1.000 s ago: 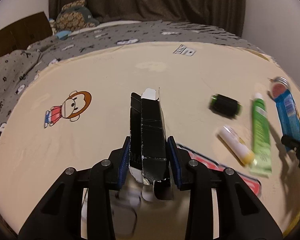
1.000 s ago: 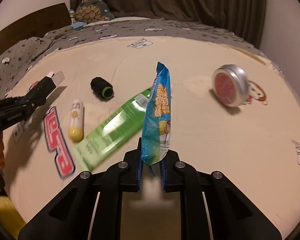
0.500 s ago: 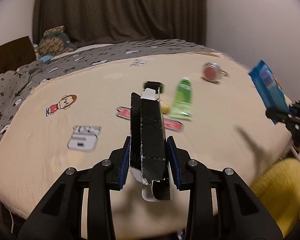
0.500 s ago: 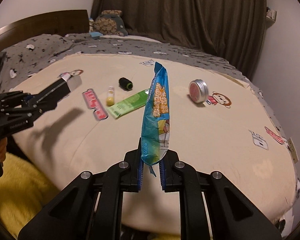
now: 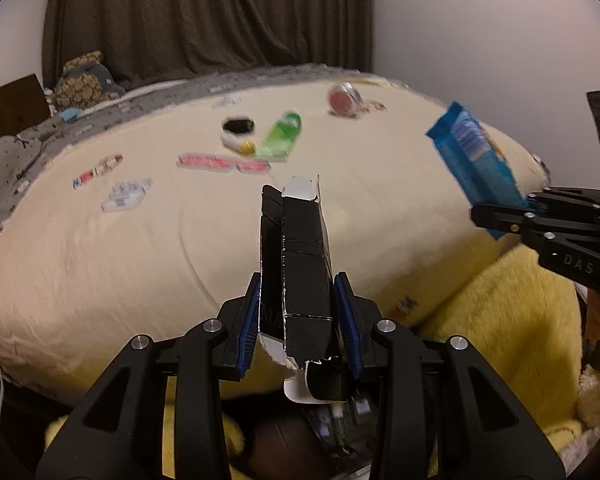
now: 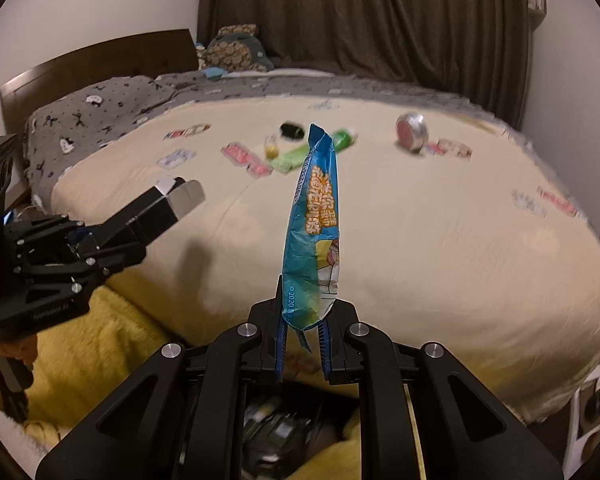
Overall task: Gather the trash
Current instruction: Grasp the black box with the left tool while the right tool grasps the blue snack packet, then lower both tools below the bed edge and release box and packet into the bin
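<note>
- The left gripper point(image 5: 296, 316), low in the centre of its own view, was clenched on a black carton point(image 5: 298, 276); the blue pads pressed both long sides, and the carton stood up toward mid-frame with its torn white-edged flap on top
- In the right wrist view the same gripper point(image 6: 112, 236) showed at the left edge, the carton point(image 6: 156, 210) poking toward the frame's centre
- The right gripper point(image 6: 302, 332), bottom centre of its own view, was clamped on the lower end of a blue snack wrapper point(image 6: 314, 232), which rose upright and crumpled through the middle of the frame, orange lettering facing the lens
- In the left wrist view that gripper point(image 5: 504, 216) came in from the right edge, with the wrapper point(image 5: 474, 160) tilting up and to the left
- Both held pieces hung above the near edge of the cream bedspread point(image 5: 100, 248), clear of its surface
- Below the grippers lay yellow plush fabric point(image 5: 512, 320), along the bottom right of the left view and the lower left of the right view
- Farther up, in the upper middle of the left view, a green tube point(image 5: 282, 136), a small yellow-tipped stick point(image 5: 240, 144) and a black cylinder point(image 5: 239, 125) lay close together on the bedspread, all blurred
- A round metal tin point(image 5: 342, 98) with a red face rested apart from them, to the upper right
- A dark curtain point(image 5: 204, 16) filled the top of the frame, above a grey patterned blanket point(image 6: 100, 120)
</note>
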Available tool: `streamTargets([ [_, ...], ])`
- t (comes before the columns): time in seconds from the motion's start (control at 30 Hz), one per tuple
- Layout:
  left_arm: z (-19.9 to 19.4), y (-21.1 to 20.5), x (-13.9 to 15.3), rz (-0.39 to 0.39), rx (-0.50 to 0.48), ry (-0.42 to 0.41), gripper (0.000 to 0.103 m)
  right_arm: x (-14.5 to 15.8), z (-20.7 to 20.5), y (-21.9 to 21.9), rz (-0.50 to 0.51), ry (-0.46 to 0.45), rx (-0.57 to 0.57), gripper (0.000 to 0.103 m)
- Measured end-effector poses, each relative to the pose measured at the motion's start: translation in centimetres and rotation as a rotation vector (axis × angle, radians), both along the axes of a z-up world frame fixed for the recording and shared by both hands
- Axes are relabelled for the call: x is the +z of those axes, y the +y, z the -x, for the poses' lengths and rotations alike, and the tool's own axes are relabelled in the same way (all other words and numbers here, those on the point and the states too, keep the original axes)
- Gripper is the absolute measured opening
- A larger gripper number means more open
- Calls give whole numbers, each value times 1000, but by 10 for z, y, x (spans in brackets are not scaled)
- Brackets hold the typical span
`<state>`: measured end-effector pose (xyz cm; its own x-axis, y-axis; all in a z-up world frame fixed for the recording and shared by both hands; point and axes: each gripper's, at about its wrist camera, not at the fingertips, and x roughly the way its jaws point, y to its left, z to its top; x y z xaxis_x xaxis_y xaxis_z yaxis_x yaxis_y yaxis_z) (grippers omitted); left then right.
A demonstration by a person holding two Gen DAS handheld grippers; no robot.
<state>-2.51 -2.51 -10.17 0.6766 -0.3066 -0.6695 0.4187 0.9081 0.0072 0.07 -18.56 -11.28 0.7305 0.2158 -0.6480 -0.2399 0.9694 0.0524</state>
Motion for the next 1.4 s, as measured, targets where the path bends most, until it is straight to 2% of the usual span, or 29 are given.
streamTargets([
  [0.17, 12, -8, -39, -16, -33, 113, 34, -38, 11, 10, -23, 134, 30, 14],
  [0.4, 9, -16, -108, -47, -64, 330, 34, -111, 6, 23, -63, 385, 48, 14],
  [0.67, -3, -30, -153, -86, -104, 505, 35, -151, 0, 21, -101, 538, 20, 15],
  [0.87, -11, -33, -166, -96, -107, 550, 39, -159, 1, 20, -104, 569, 10, 18],
  [0.97, -14, -29, -170, -94, -89, 565, 48, -159, -6, 18, -105, 567, 3, 21],
  [1.0, -15, -27, -171, -88, -83, 567, 50, -159, -6, 17, -107, 565, -1, 24],
  [1.07, -16, -23, -172, -83, -71, 566, 52, -158, -8, 14, -111, 561, -6, 49],
  [1.23, -13, -15, -164, -80, -44, 531, 61, -149, -12, 7, -107, 527, -29, 51],
  [1.3, -13, -12, -158, -87, -37, 507, 65, -139, -13, 2, -95, 492, -46, 59],
  [1.37, -15, -6, -148, -99, -29, 468, 74, -129, -12, -2, -87, 452, -60, 73],
  [1.4, -14, -6, -141, -99, -25, 455, 75, -119, -13, -6, -81, 417, -69, 75],
])
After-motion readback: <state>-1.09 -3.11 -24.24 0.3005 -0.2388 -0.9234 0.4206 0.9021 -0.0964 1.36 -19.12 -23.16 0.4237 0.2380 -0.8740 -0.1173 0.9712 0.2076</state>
